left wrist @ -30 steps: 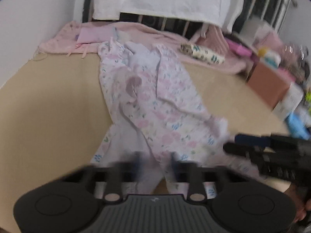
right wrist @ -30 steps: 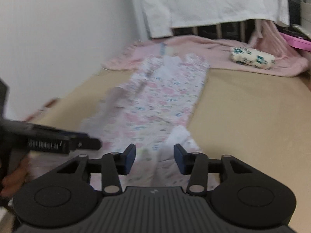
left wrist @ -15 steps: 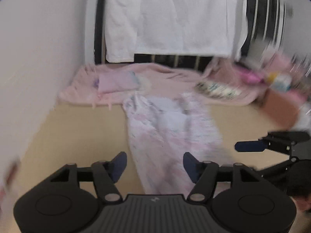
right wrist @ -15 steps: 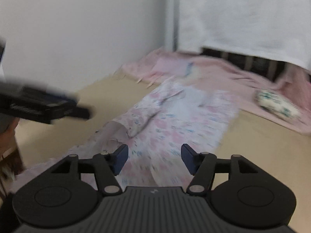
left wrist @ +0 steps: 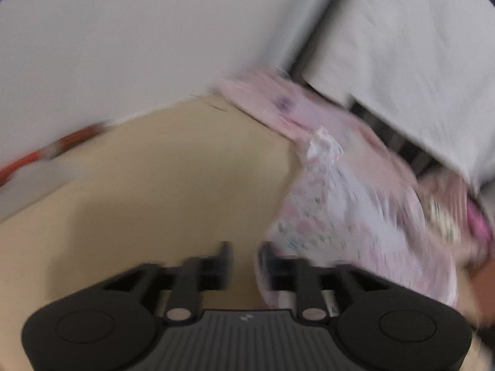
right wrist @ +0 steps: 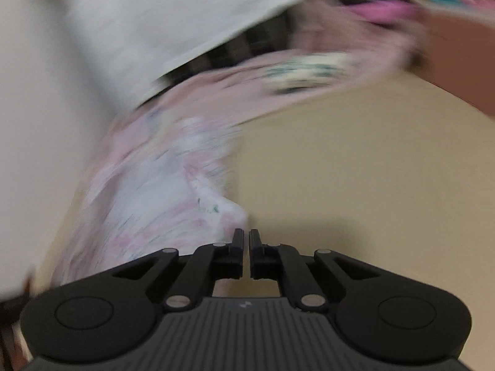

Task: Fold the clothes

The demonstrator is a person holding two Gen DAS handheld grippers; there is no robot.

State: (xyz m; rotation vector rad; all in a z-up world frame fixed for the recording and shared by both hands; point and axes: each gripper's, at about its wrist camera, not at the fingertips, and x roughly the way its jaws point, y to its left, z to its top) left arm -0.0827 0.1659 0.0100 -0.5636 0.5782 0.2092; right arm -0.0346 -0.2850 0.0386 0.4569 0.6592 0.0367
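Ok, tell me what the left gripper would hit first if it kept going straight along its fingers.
Probably the bare tan mat. The left gripper points down at it, jaws closing with nothing clearly between them. The floral garment lies just right of that line, its edge by the right finger. Blur makes depth uncertain.

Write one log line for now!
left gripper: closing, nothing between | right gripper: closing beside floral garment corner, grip unclear | views: blurred

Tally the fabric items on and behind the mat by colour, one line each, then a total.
Floral pink-and-white garment: 1
Plain pink blanket: 1
White hanging sheet: 1
Cream roll with teal print: 1
Total: 4
Both views are blurred, so smaller pieces may go uncounted.
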